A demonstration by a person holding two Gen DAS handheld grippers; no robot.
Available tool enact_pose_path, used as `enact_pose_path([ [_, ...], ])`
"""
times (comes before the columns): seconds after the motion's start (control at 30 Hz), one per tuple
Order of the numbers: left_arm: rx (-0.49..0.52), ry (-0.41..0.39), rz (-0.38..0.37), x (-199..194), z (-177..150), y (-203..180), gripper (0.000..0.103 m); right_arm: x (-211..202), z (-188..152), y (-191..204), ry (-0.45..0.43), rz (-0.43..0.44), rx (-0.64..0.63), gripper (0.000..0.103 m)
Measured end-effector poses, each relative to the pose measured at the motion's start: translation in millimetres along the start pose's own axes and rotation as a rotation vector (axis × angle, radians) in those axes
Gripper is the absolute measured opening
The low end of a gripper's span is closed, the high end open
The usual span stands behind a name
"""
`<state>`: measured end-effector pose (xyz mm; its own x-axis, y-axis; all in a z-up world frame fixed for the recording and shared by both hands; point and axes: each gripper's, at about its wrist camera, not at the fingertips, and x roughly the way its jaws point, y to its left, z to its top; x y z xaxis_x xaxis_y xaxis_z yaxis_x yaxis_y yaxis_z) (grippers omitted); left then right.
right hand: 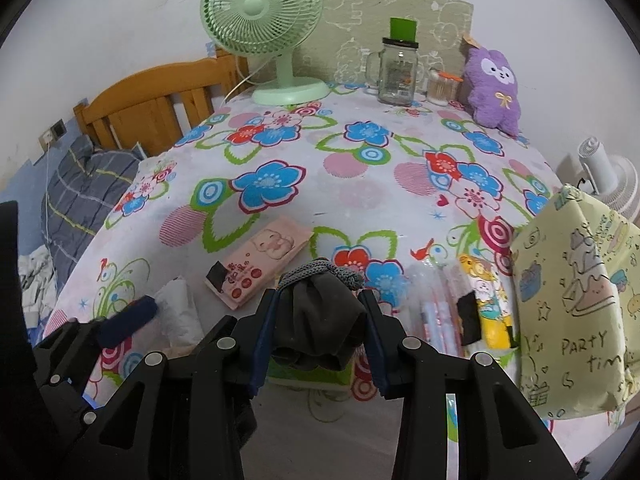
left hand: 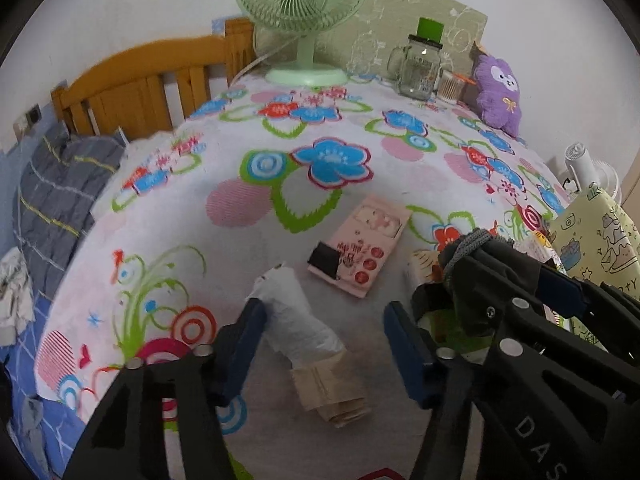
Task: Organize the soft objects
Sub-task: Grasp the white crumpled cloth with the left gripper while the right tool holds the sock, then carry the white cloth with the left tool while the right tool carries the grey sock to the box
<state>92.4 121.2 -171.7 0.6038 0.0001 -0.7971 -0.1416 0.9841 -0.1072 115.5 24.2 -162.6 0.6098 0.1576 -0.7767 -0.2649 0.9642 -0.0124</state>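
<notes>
My right gripper is shut on a dark grey drawstring pouch with a grey cord, held above the floral tablecloth; the pouch also shows in the left wrist view. My left gripper is open, its fingers either side of a white rolled cloth in a tan wrap, which lies on the table; it shows in the right wrist view too. A pink tissue pack lies just beyond. A purple plush toy leans at the back right.
A green fan, a glass mug jar and a cotton-swab tub stand at the back. A yellow patterned bag and yellow and clear packs sit at the right. A bed with wooden headboard is at the left.
</notes>
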Motion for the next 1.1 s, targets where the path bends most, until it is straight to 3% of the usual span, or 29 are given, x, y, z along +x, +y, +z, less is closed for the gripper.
enact_pose_path([
  [0.07, -0.01, 0.021, -0.024, 5, -1, 2, 0.05, 2, 0, 3, -0.001, -0.008, -0.01, 0.044],
  [0.4, 0.003, 0.026, -0.029, 10, 2, -2, 0.022, 7, 2, 3, 0.003, -0.017, -0.009, 0.044],
  [1.1, 0.081, -0.021, -0.024, -11, 21, -37, 0.02, -14, 14, -28, -0.02, -0.017, 0.063, 0.043],
])
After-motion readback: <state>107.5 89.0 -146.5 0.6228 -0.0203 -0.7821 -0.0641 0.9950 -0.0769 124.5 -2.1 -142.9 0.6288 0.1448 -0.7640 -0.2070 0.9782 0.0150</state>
